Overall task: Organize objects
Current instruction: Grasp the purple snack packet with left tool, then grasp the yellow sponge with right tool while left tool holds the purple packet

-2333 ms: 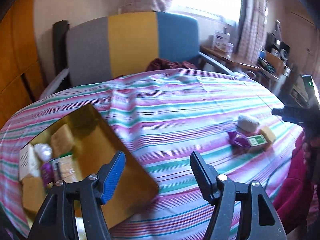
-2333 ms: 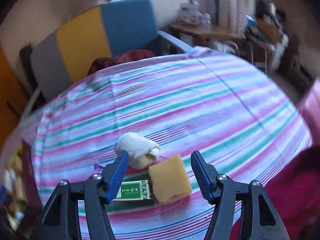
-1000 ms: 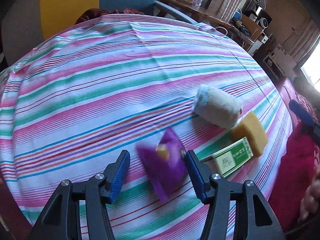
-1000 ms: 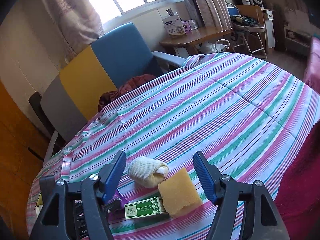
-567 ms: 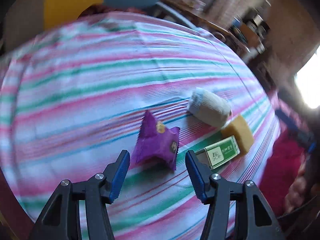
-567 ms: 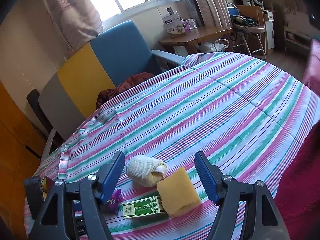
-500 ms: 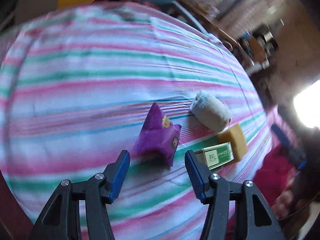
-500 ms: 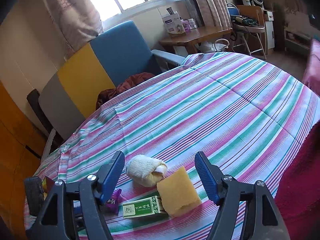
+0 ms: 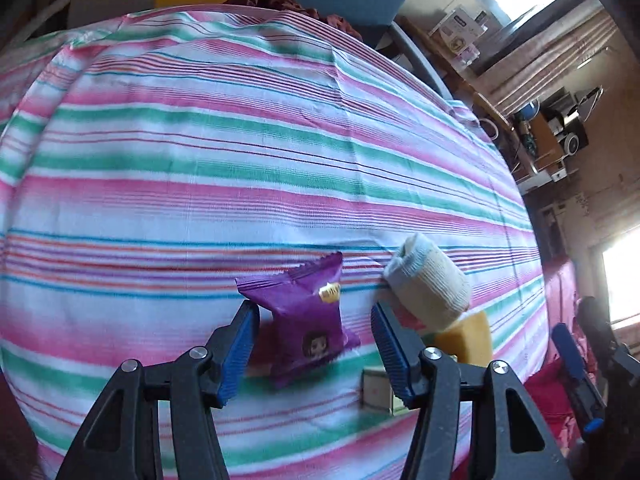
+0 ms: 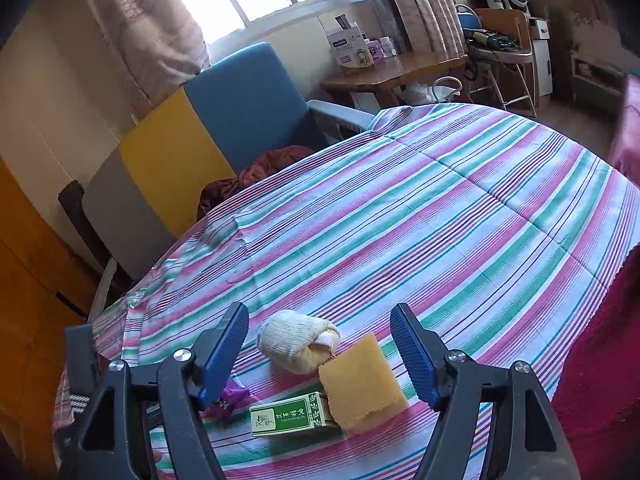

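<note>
Closer now, left hand-held gripper [image 9: 314, 346] brackets purple packet [image 9: 306, 322], untouched.

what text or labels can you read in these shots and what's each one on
"TIAO ESSENTIAL OIL", roughly, in tiny print: green box, under Chinese characters too small to read.
Purple snack packet: yellow logo and cartoon face; lettering too blurred to read.
White carton on the far desk: blue brand mark, too small to read.
Rolled sock and yellow sponge: no text.
</note>
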A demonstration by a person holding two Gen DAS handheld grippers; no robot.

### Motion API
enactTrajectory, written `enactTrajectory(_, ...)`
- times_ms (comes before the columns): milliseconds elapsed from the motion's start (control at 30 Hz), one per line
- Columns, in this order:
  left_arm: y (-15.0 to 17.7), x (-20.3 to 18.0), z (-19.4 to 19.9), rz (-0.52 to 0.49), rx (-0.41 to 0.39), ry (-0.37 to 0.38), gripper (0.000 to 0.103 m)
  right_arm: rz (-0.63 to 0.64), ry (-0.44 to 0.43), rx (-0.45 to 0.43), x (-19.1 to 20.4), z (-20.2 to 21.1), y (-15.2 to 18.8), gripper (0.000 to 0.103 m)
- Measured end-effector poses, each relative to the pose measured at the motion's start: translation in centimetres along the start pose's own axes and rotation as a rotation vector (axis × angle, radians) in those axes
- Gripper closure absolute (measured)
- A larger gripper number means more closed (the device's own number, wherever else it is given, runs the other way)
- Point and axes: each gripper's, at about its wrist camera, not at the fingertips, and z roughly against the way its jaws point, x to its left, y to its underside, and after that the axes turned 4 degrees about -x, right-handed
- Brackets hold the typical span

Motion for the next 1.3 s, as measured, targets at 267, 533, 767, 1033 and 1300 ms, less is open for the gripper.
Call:
enactTrajectory(267, 0.9, -1.1, -1.0, -0.253, -0.049, -0.125, 0.07, 0.005, -0.001, 0.007, 0.1, -0.1, 0.1, 0.029)
enactTrajectory(533, 2.7, 1.0, 1.2, -0.33, -0.094, -0.075, 0.073, 0.03, 0.029, 0.037, 0.3, -0.8, 0.2, 0.029)
enactTrajectory(767, 5.1, 3.1, 3.6, -0.334, -0.112, -0.068, 0.073, 0.03, 0.083, 0.08, 0.2, -1.9, 0.2, 0.022)
enactTrajectory(1033, 7.5, 4.8, 5.8, -0.321, -0.109, -0.038, 0.073, 0.085, 0.207, 0.253, 0.4, -5.5, 1.5, 0.021)
enactTrajectory(1300, 8.6, 5.6, 8.6, -0.309, -0.149, -0.004, 0.073, 0.165, 0.284, 0.453, 0.6, -9.0, 3.9, 0.043)
